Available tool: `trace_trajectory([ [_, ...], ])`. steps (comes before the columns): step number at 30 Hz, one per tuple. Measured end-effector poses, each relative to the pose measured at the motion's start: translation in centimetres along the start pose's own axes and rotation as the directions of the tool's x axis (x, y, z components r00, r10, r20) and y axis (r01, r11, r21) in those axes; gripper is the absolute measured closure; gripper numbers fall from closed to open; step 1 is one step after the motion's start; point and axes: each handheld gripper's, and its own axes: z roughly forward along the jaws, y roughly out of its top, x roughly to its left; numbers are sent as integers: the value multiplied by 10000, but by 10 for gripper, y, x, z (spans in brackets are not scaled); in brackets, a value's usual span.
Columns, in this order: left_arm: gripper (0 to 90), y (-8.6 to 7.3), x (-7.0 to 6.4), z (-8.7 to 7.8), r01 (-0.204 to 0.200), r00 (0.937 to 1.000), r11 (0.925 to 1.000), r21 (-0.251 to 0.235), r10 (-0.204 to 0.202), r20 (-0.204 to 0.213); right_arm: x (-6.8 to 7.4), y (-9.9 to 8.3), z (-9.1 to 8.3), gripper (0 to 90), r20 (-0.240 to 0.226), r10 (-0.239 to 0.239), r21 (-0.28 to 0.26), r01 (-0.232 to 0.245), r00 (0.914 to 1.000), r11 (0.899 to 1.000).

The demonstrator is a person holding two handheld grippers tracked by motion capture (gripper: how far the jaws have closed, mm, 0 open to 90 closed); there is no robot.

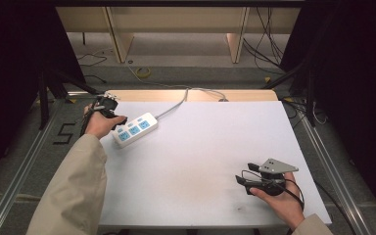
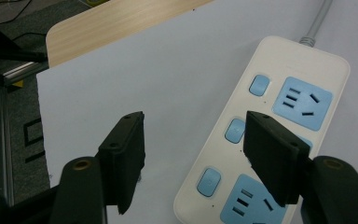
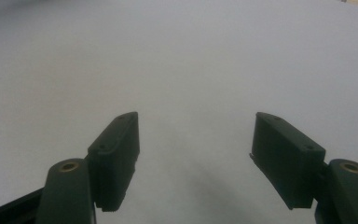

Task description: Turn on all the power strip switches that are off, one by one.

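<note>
Left gripper (image 2: 191,156): jaws apart, empty, poised at the near-left end of the power strip (image 1: 134,129). The strip lies at the table's (image 1: 215,147) far left, long axis running diagonally away toward its cord; contact probably not yet made. Right gripper (image 3: 193,158): jaws spread, empty, well apart at near right.

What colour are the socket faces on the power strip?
Light blue, on a white power strip; clearest in the left gripper view.
</note>
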Motion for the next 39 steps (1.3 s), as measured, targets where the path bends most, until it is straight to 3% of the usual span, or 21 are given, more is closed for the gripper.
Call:
trace_trajectory([
  [10, 466, -15, 7, -1, 17, 9999, 9999, 119, -19, 132, 0, 0, 0, 329, -14, 7, 13, -7, 10000, 10000],
  [15, 743, -19, 8, -2, -349, 9994, 9988, 356, 348, 28, 0, 1, 0, 329, 26, 25, -25, -25, 10000, 10000],
  [19, 891, -21, 7, -3, -353, 9994, 9986, 401, 351, 53, 0, 1, -1, 329, 30, 8, -37, -8, 10000, 10000],
  [28, 897, -24, 12, -6, -54, 9998, 9993, 383, 47, 190, 0, 0, 2, 329, -20, 92, 45, -92, 10000, 9999],
  [39, 898, -23, 5, 3, -431, 9980, 9984, 369, 413, 473, 0, 0, 1, 330, -2, 83, 11, -83, 10000, 10000],
])
